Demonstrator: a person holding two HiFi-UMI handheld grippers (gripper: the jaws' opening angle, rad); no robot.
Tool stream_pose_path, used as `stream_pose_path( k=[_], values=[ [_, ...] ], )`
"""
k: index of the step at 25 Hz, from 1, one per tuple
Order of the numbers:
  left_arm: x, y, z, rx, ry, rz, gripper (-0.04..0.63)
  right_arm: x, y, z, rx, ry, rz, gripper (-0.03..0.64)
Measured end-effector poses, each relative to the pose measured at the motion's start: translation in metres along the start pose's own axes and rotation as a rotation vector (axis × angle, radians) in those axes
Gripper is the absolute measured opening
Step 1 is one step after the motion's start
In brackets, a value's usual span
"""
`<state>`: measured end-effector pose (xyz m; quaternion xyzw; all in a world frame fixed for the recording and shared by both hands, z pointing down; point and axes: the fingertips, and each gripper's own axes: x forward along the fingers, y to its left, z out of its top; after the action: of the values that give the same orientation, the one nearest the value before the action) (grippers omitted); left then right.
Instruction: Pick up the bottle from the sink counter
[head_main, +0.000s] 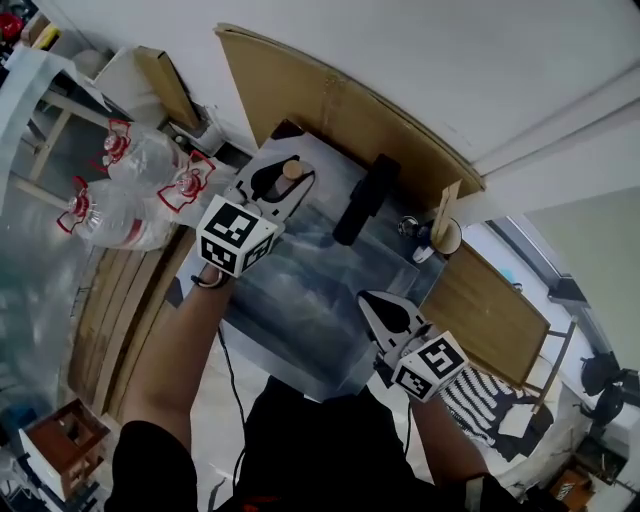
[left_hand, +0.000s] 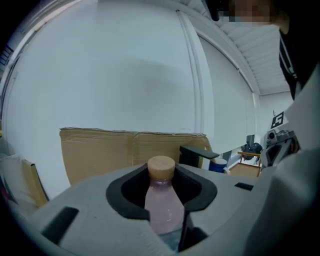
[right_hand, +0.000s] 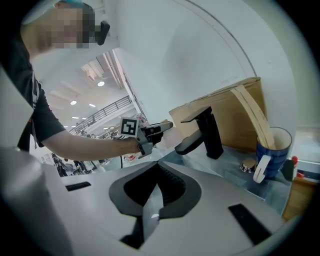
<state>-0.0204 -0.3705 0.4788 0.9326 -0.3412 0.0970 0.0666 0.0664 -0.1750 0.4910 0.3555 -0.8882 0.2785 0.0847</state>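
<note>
A small pinkish bottle (left_hand: 163, 210) with a tan cork-like cap (left_hand: 161, 167) stands upright between the jaws of my left gripper (left_hand: 162, 186), which is shut on its body. In the head view the left gripper (head_main: 283, 188) holds the bottle (head_main: 291, 170) above the far left corner of the sink (head_main: 300, 300). From the right gripper view, the left gripper (right_hand: 154, 131) shows in the air left of the black faucet (right_hand: 207, 132). My right gripper (head_main: 377, 306) hovers over the sink's near right edge, its jaws (right_hand: 156, 192) shut with nothing between them.
A black faucet (head_main: 362, 200) stands at the back of the sink. A blue cup (right_hand: 272, 152) with a toothbrush sits at the right, next to a chrome knob (right_hand: 247, 166). Cardboard (head_main: 330, 100) leans against the wall behind. Large water jugs (head_main: 130, 190) lie on the left.
</note>
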Motion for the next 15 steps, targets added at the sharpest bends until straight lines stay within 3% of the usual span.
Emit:
stream_pose_path(
  k=[8,15],
  values=[
    [-0.064,-0.035,0.013,-0.044,-0.028,0.018,0.144,-0.009,0.016,0.020,-0.021,-0.041,-0.023,0.002],
    [-0.100,-0.074,0.022,-0.019,-0.024,0.004,0.144,-0.015,0.030,0.031,-0.046,-0.060,-0.041,0.002]
  ],
)
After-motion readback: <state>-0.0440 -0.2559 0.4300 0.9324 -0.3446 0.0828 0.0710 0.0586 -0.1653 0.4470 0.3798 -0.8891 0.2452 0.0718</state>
